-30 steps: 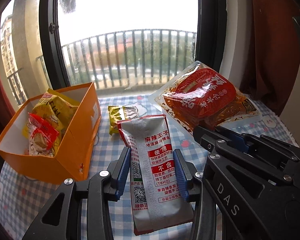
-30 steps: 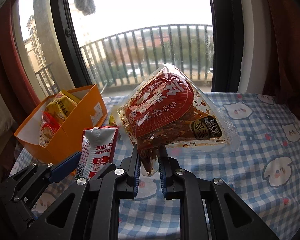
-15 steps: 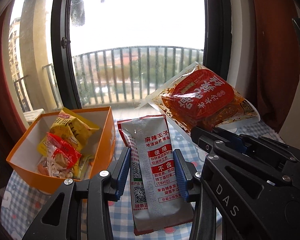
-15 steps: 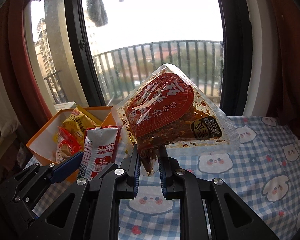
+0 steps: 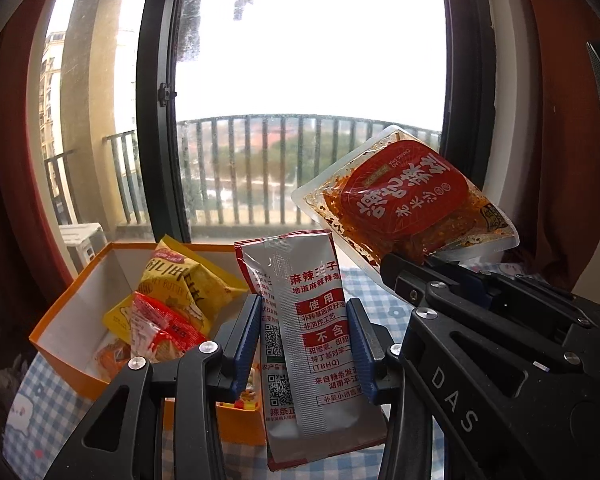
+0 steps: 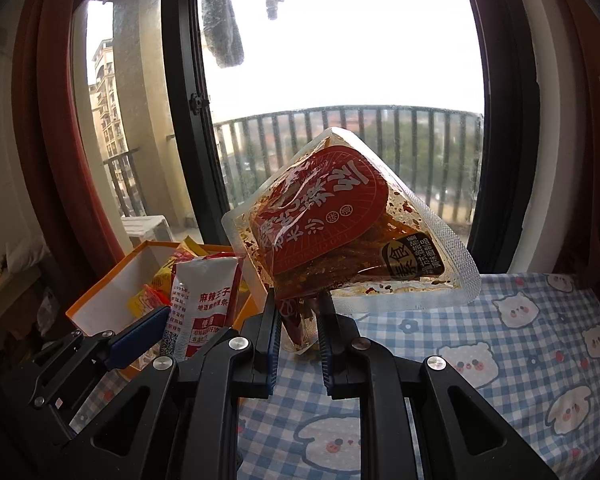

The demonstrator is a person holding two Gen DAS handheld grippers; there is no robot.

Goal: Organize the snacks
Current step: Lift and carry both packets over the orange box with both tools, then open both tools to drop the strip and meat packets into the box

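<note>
The left gripper [image 5: 306, 344] clamps one silver-and-red snack packet [image 5: 308, 332]; the right gripper [image 6: 299, 338] pinches one clear pouch with a red label [image 6: 340, 232] by its lower corner. Both packs hang in the air beside the one orange box [image 5: 72, 320], which holds several yellow and red packets [image 5: 168, 300], on the checked tablecloth [image 6: 520, 360]

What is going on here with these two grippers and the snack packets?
A person is sorting snacks with two handheld grippers. The left gripper is shut on a grey-and-red packet, held near the orange box that already holds yellow and red snacks. The right gripper is shut on a clear pouch of red spicy strips, held above the checked tablecloth.
</note>
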